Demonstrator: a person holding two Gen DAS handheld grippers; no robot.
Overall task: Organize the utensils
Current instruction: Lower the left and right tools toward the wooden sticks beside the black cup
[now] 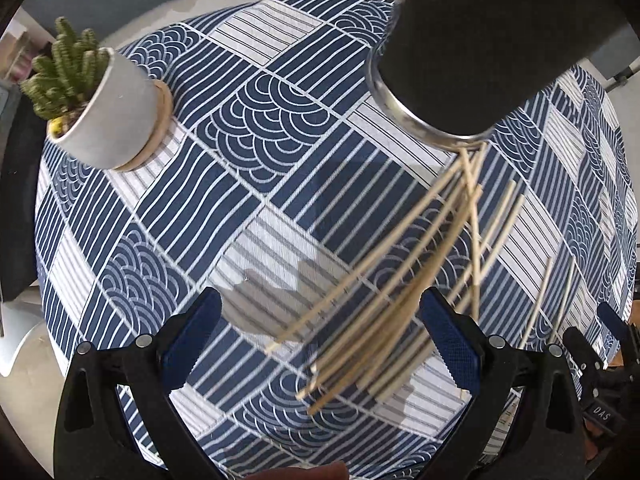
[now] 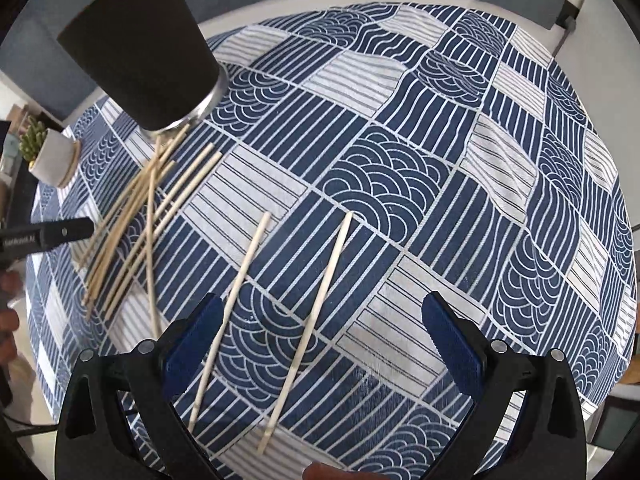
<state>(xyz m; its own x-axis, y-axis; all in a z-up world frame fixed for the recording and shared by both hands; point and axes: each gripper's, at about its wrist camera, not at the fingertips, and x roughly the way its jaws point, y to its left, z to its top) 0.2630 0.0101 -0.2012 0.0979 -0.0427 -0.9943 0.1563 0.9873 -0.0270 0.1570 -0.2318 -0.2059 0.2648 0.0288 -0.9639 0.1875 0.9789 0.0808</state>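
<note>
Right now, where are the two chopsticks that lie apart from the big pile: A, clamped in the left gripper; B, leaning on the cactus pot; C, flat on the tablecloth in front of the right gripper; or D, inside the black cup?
C: the two chopsticks lie flat on the tablecloth just ahead of the open right gripper, away from the pile by the black cup.

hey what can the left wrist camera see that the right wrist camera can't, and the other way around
Only the left wrist view shows the open left gripper itself, the stick pile blurred under it.

Only the right wrist view shows the open right gripper itself and the whole length of two separate chopsticks lying between its fingers.

Both show the black cup tipped above the chopstick pile, the potted cactus and the blue patterned tablecloth.
</note>
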